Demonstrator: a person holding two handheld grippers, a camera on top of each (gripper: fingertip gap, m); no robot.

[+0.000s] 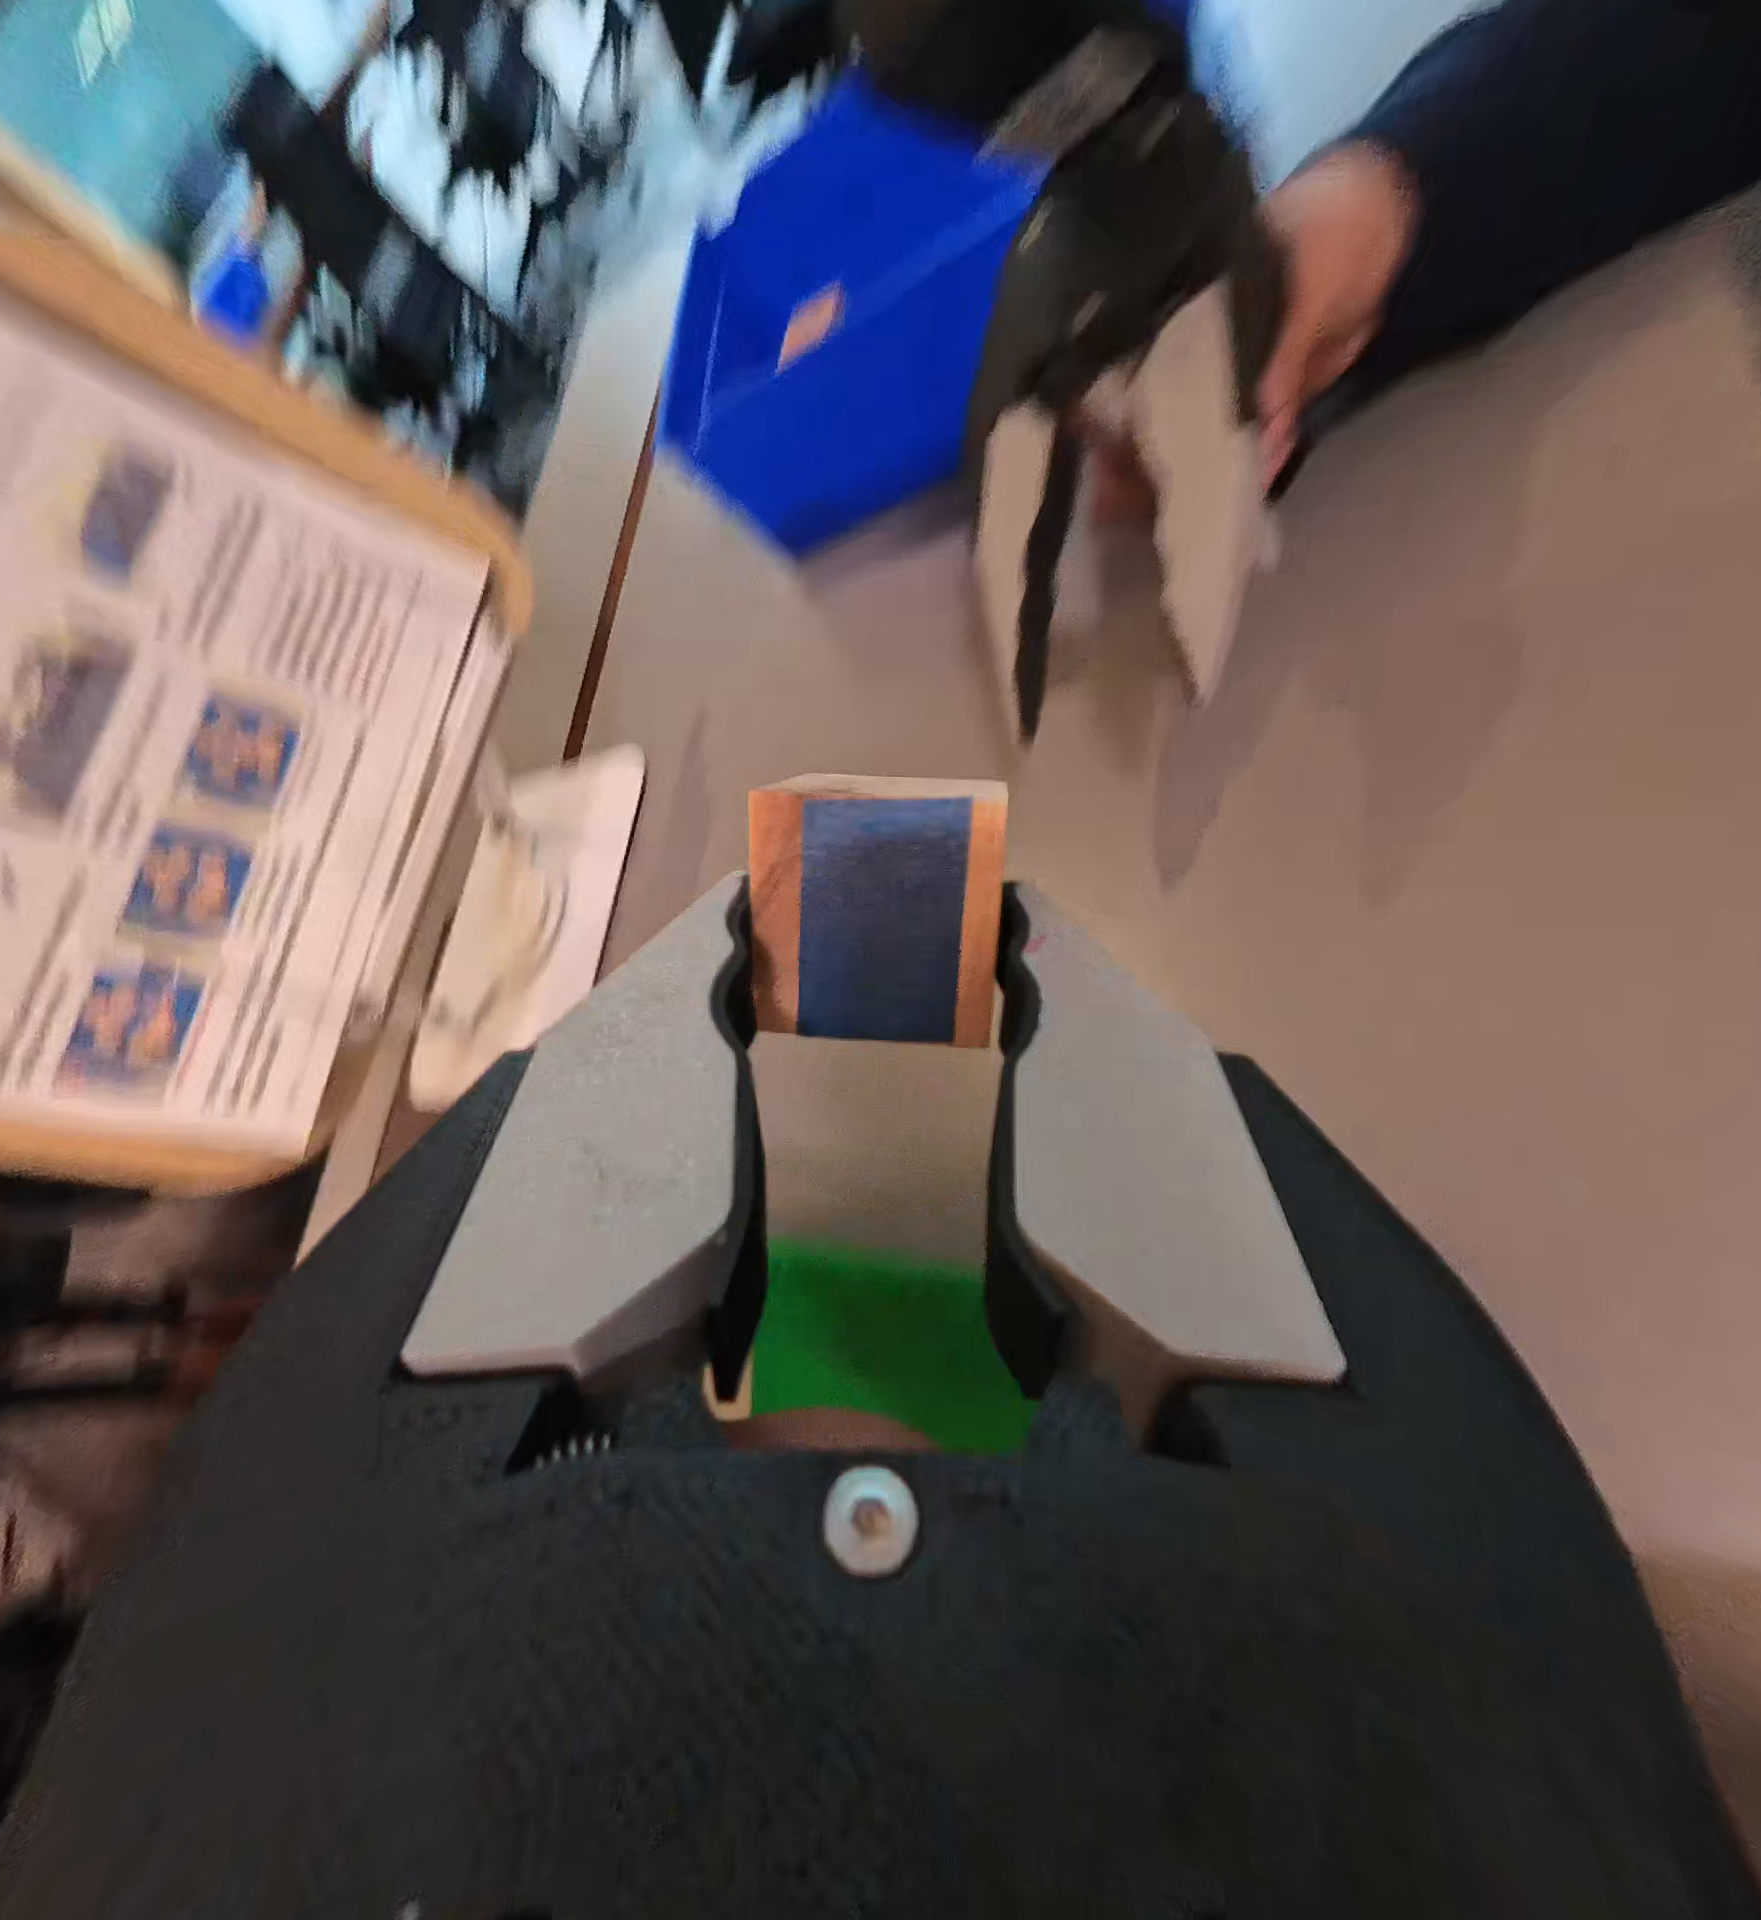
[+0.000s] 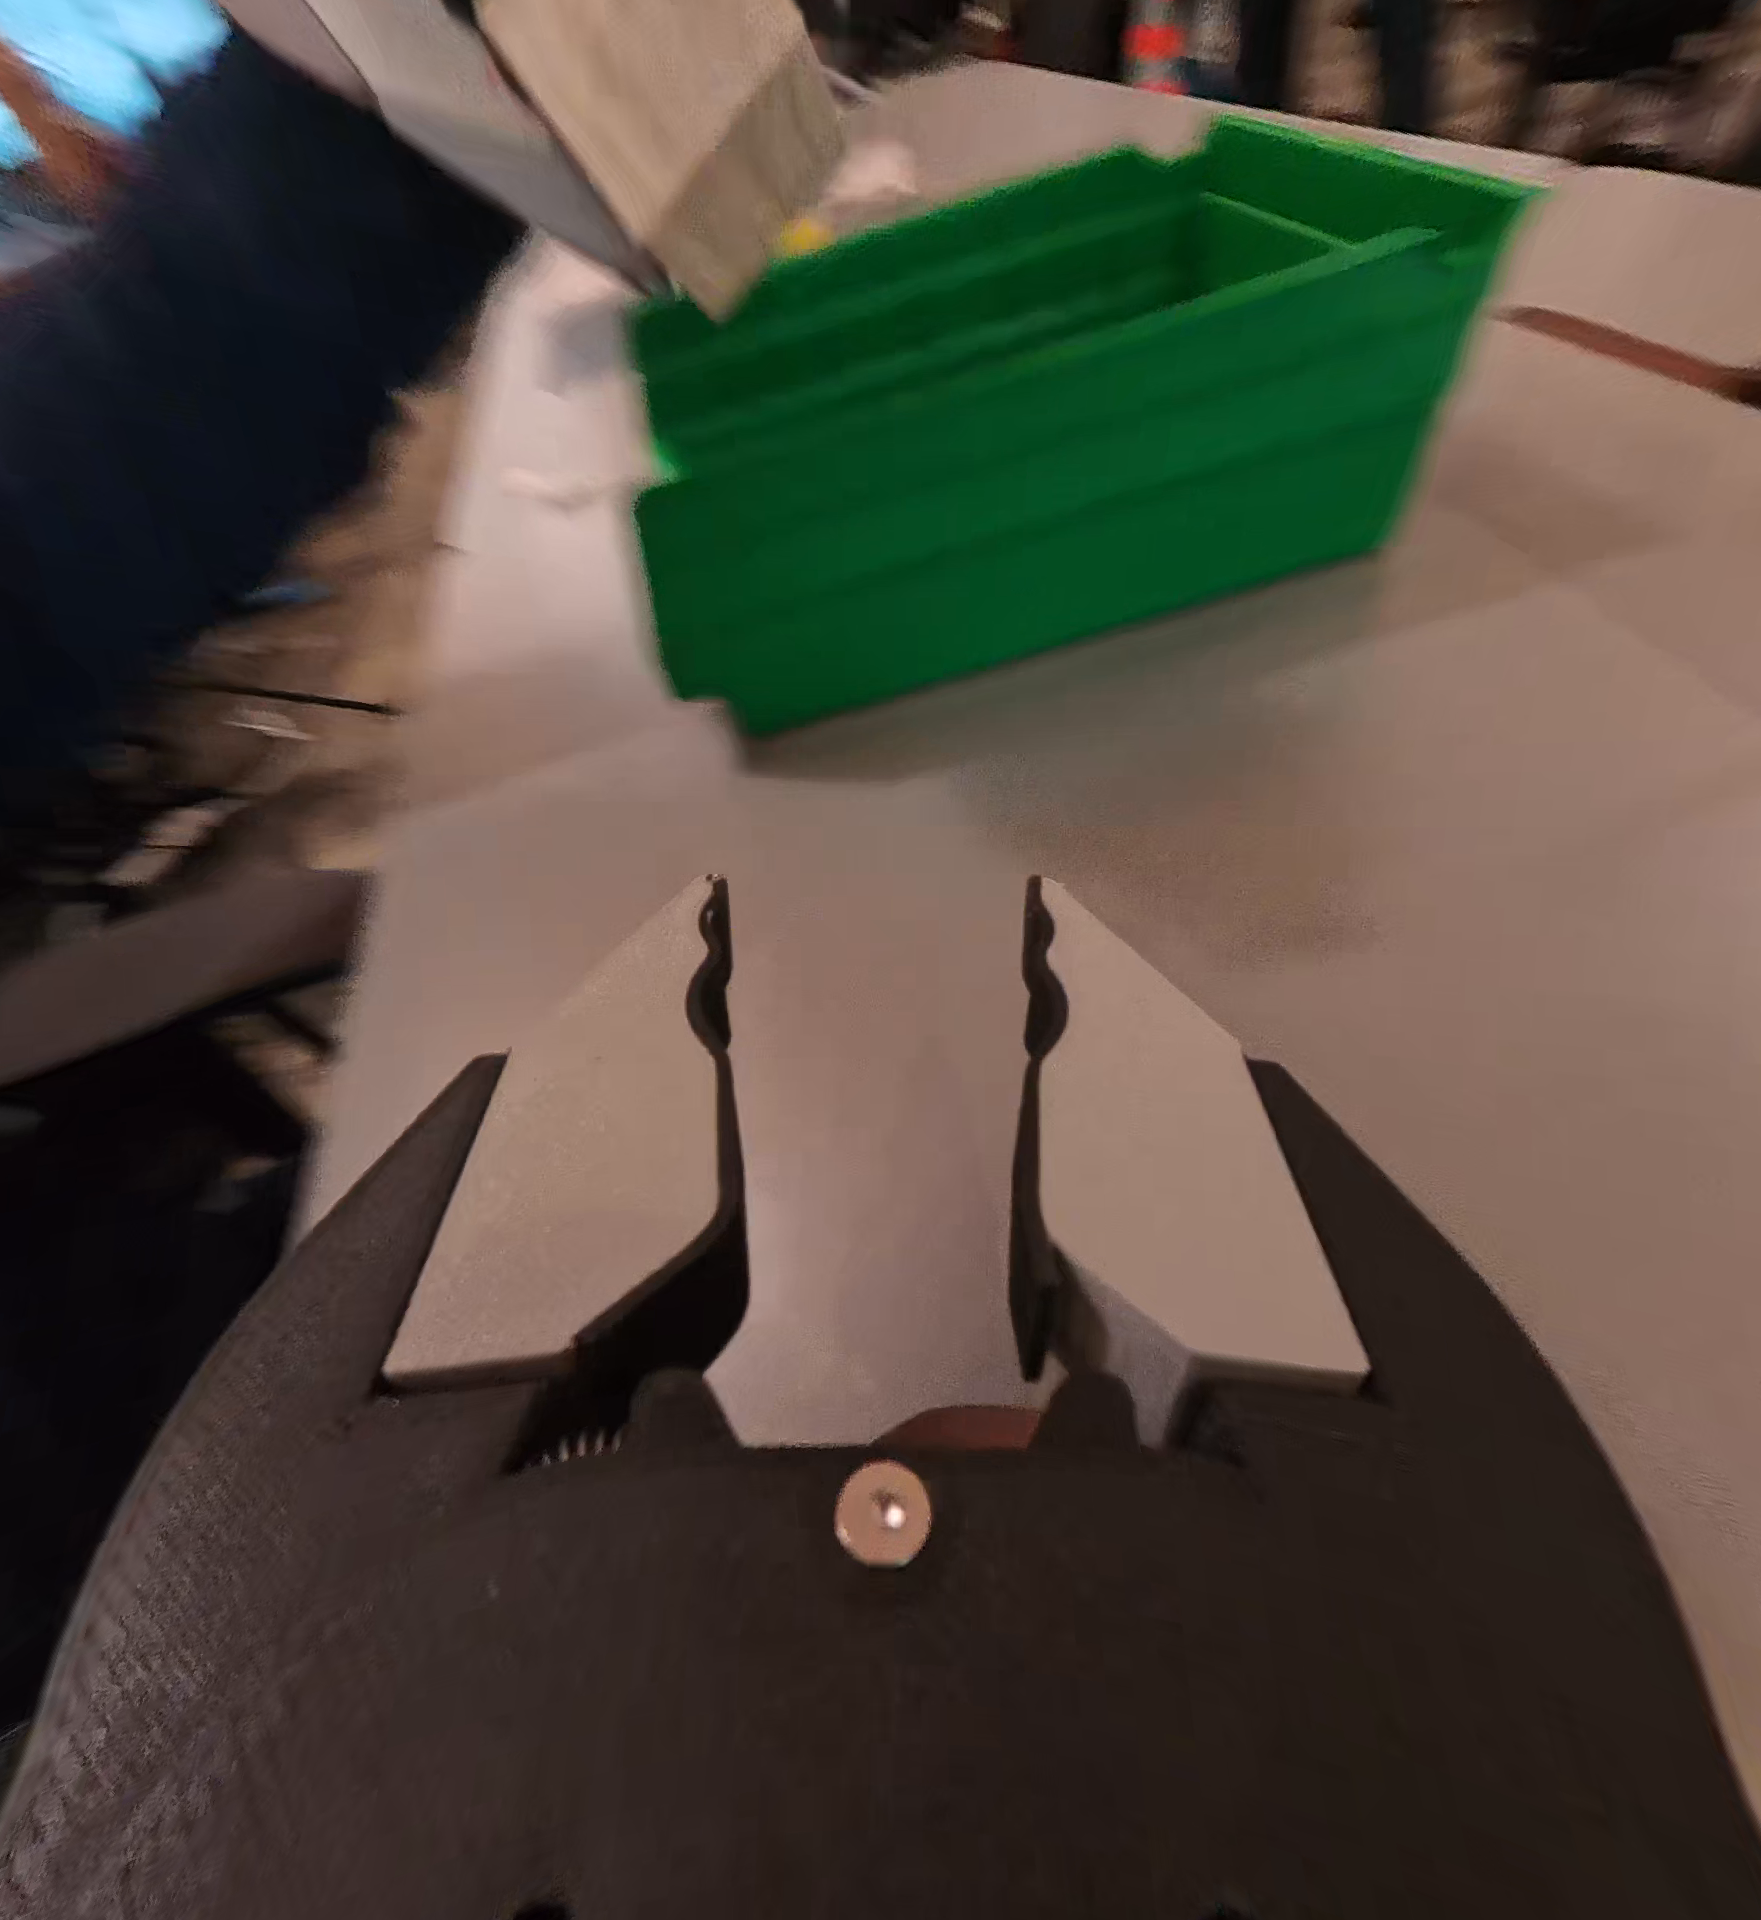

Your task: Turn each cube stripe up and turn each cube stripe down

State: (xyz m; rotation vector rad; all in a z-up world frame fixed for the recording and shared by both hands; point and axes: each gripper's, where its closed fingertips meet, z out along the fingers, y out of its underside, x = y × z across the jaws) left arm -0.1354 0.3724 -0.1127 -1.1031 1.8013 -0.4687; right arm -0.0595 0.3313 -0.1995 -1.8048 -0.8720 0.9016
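Note:
In the left wrist view my left gripper (image 1: 876, 935) is shut on a wooden cube (image 1: 881, 909) with a broad blue stripe; the striped face is turned toward the camera and the cube is held above the grey table (image 1: 1478, 935). A green bin (image 1: 886, 1340) shows below, between the fingers. My right gripper (image 2: 876, 935) is open and empty above the table, with the green bin (image 2: 1042, 468) ahead of it. The right gripper also shows far off in the left wrist view (image 1: 1115, 644), held by a hand (image 1: 1323, 281).
A blue bin (image 1: 845, 312) stands at the back of the table. A board with printed sheets (image 1: 159, 748) stands at the left, with white paper (image 1: 533, 914) beside it. The left gripper's finger (image 2: 668, 135) hangs over the green bin's far left corner. A dark sleeve (image 2: 180, 364) is at left.

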